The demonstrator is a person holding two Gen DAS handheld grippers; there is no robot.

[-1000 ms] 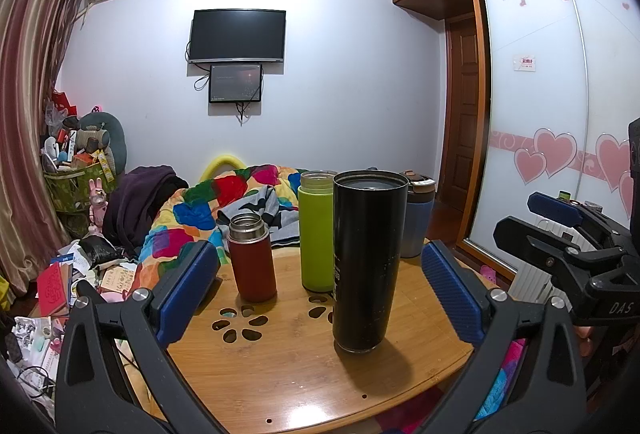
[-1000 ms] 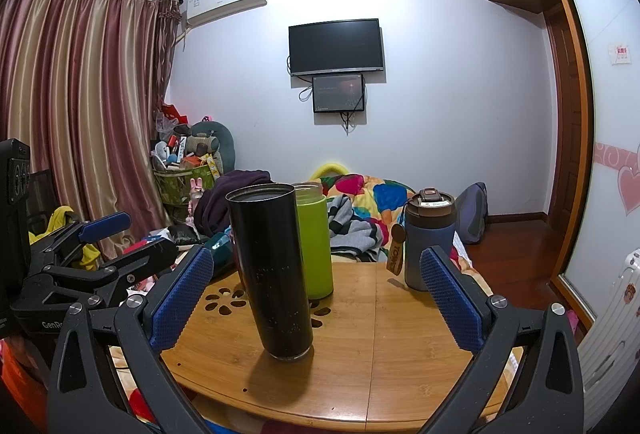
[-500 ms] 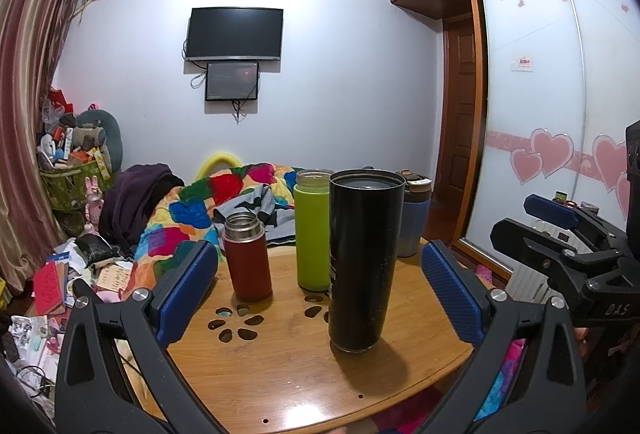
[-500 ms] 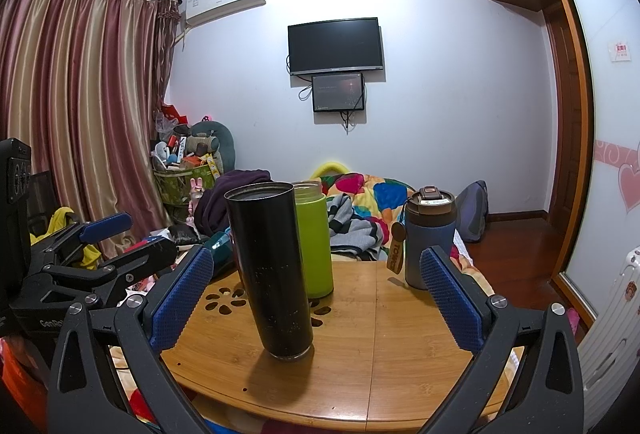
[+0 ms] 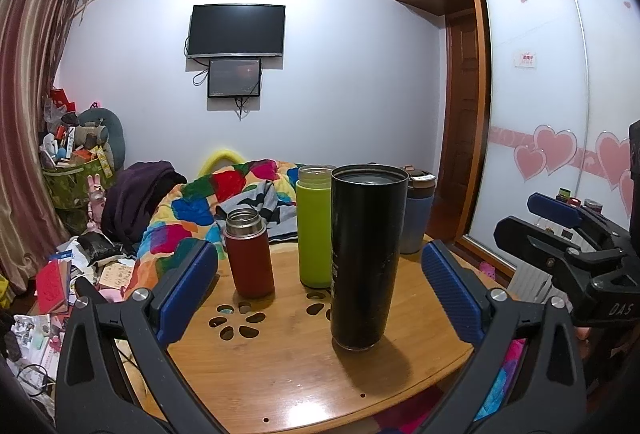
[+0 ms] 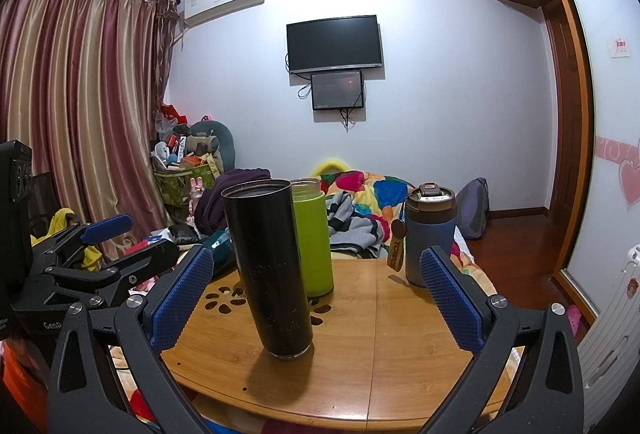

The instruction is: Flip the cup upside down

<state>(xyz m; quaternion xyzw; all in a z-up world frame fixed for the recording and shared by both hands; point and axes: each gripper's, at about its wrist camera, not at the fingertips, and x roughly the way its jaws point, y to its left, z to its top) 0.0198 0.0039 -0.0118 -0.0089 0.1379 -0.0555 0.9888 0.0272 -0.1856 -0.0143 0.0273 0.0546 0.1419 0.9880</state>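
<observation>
the round wooden table carries four vessels, and the tall black cup stands nearest the front edge, on its narrower end with the wider end up. the top shows a dark rim, but whether that is an open mouth or a recessed base is not clear, so this could be the cup waiting to be turned or the cup already turned over. behind it stand a green bottle, just beside and partly hidden, a red flask further left, and a blue-grey mug at the back right.

both tools hang in front of the table holding nothing. the left gripper is spread wide, with the black cup framed between its blue pads. the right gripper is also spread wide, and the cup sits left of its centre.

if a grasp is due, it is best taken about mid-height, pads square to the wall, since the body tapers and looks smooth enough to slip. lifting well clear of the table and the green bottle before rotating would avoid knocking the neighbours.
</observation>
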